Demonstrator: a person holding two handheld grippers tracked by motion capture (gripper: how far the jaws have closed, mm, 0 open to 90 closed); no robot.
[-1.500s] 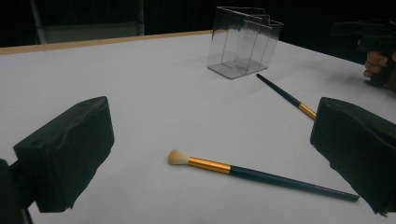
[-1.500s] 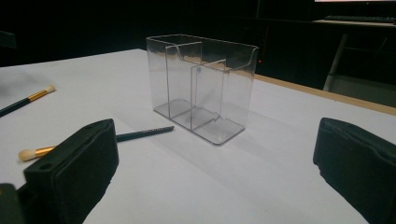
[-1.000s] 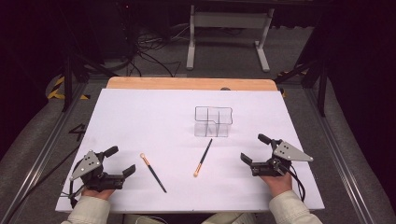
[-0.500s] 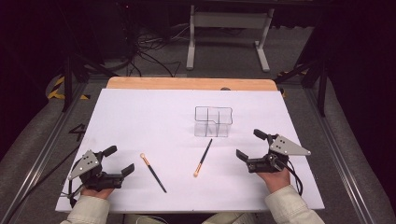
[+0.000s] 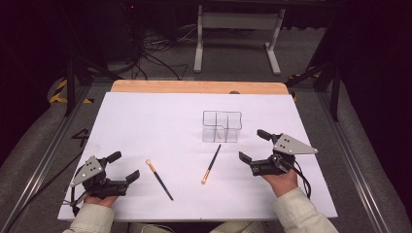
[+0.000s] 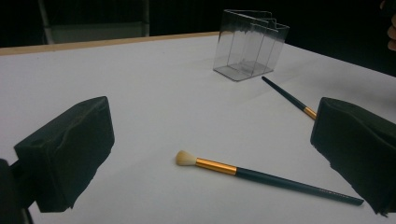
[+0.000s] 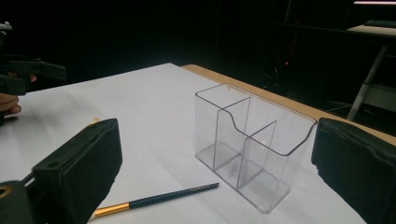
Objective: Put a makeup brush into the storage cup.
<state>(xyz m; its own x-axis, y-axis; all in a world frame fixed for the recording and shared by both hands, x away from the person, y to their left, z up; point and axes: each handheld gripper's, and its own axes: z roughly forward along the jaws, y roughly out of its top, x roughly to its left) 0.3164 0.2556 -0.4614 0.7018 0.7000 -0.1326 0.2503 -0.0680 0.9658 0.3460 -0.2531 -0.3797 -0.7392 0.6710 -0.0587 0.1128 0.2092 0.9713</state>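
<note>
In the high view, two brushes (image 5: pixel 159 179) (image 5: pixel 211 163) lie flat on the white table (image 5: pixel 145 121) before the clear organizer (image 5: pixel 222 126), between the left gripper (image 5: pixel 120 167) and right gripper (image 5: pixel 252 145); both gripper views show the jaws apart, empty.

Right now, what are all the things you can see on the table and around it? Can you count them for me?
Brushes: 2, dark handles, gold bands, pale tips; one near the left gripper, one in front of the holder.
Holder: 1, clear plastic, divided, empty, mid-table.
Table cover: 1, white.
Wooden edge: 1, tan, far side.
Stand: 1, grey, floor behind.
Grippers: 2, black jaws, open; left gripper, right gripper.
</note>
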